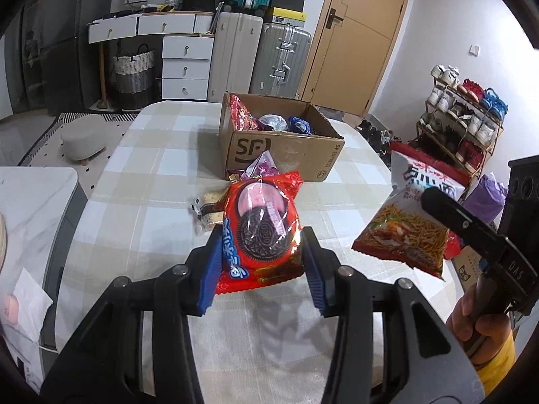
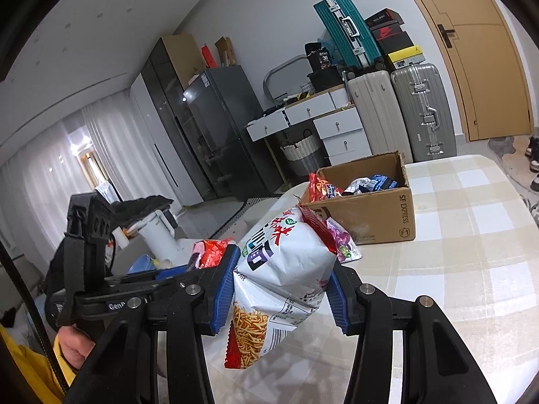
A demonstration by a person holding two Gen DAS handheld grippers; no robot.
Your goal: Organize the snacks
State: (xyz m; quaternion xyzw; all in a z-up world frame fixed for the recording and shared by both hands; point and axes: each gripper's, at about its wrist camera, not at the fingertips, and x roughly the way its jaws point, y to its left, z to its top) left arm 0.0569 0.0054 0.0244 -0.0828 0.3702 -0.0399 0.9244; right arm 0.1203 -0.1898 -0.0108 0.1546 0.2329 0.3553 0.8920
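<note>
My left gripper [image 1: 261, 269] is shut on a red Oreo pack [image 1: 261, 232], held above the checked table [image 1: 161, 181]. My right gripper [image 2: 281, 289] is shut on a white and red noodle-snack bag [image 2: 286, 269], its blue pads pressing both sides; the same noodle-snack bag [image 1: 407, 215] hangs at the right of the left wrist view. An open cardboard box [image 1: 279, 151] with several snack packs inside stands farther back on the table, also seen as the cardboard box [image 2: 370, 215]. A pink wrapped snack [image 1: 262, 168] and a small dark-and-white snack [image 1: 205, 208] lie in front of it.
Suitcases [image 1: 259, 54] and white drawers [image 1: 185, 64] stand behind the table, beside a wooden door [image 1: 357, 33]. A shoe rack [image 1: 461, 118] is at the right. A white counter [image 1: 30, 208] lies left of the table. A hand [image 1: 485, 330] holds the right gripper's handle.
</note>
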